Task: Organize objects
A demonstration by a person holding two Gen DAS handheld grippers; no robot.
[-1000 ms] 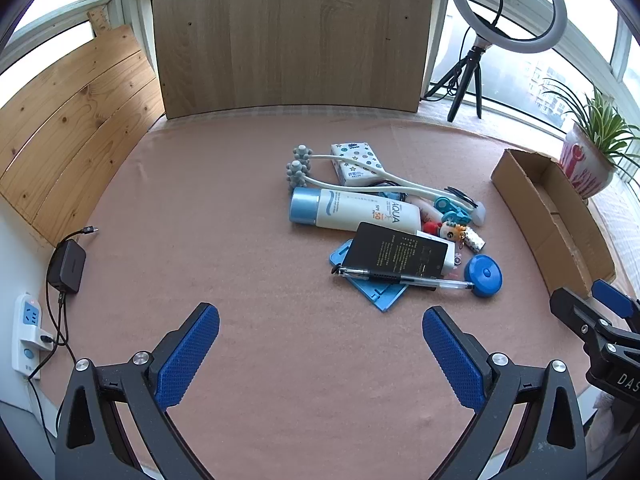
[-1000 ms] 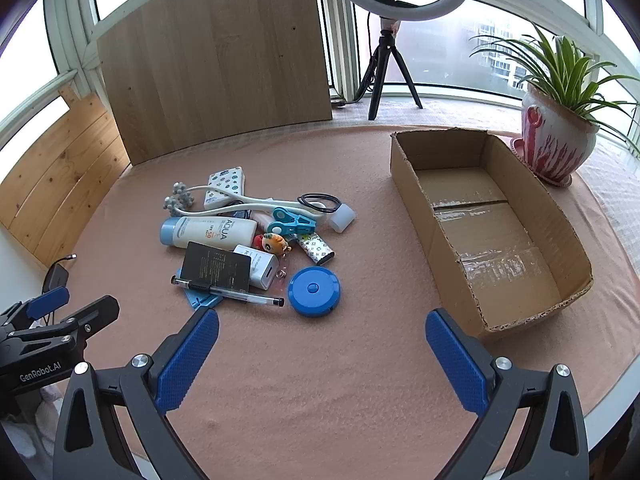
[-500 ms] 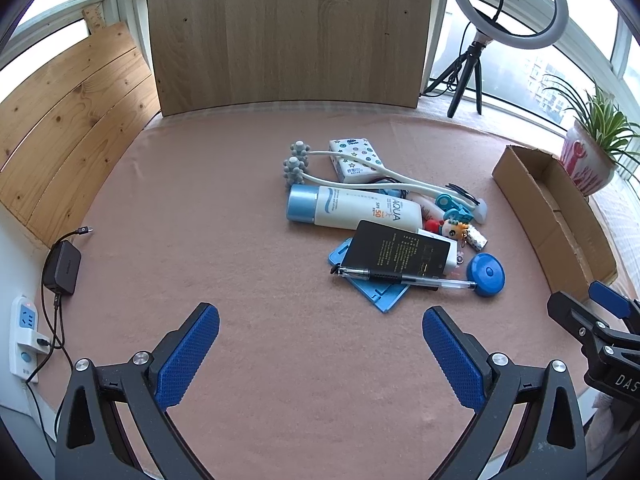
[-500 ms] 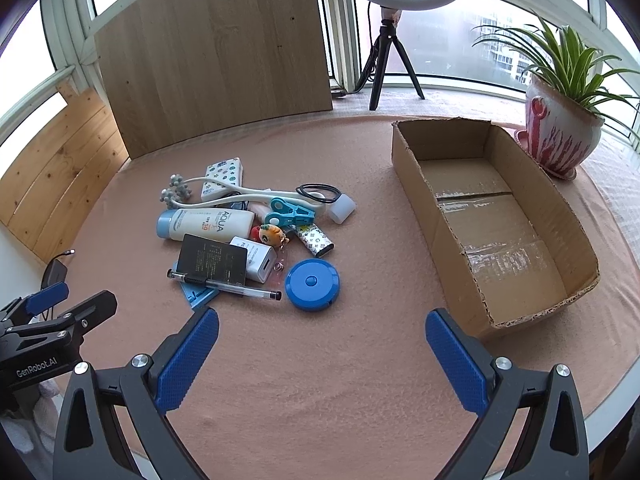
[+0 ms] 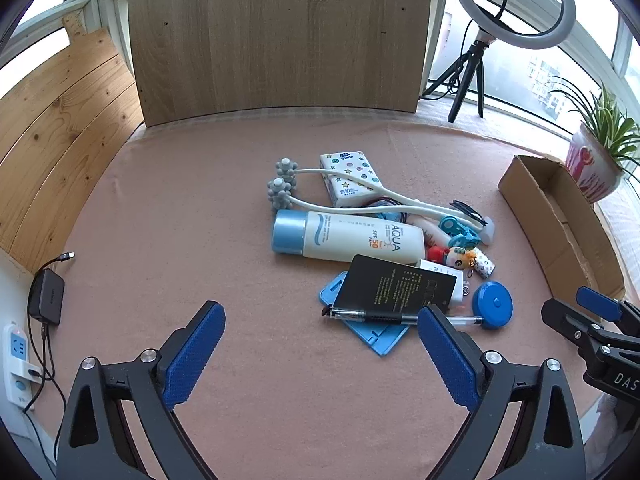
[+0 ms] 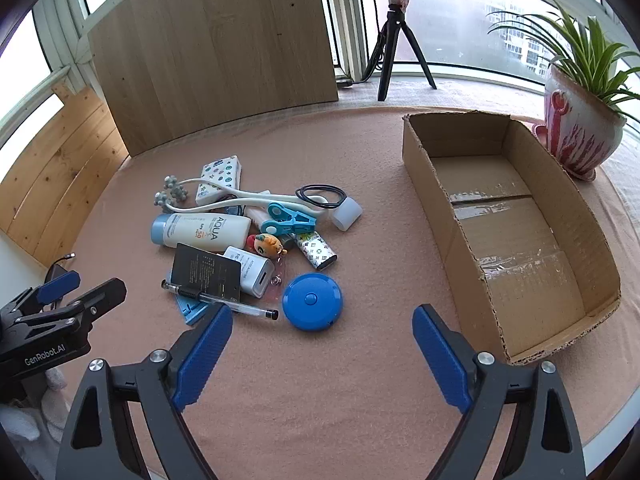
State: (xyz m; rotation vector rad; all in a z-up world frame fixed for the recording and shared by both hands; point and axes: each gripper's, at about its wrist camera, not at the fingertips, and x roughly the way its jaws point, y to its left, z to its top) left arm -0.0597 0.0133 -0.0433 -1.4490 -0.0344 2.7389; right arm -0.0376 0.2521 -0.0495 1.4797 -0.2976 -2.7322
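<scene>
Clutter pile: blue tape measure [image 6: 312, 302], pen [image 6: 220, 301] and AQUA sunscreen tube [image 6: 200, 232] lie on the pink cloth [image 6: 320, 380], left of the empty cardboard box [image 6: 516, 344]. My right gripper [image 6: 322, 350] is closing (nothing between its pads); my left gripper [image 5: 322, 354] hangs open.

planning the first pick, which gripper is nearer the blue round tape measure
Right. The right gripper, jaws closing on nothing, hovers just short of the tape measure; the left gripper sits farther off, beyond the pen.
</scene>
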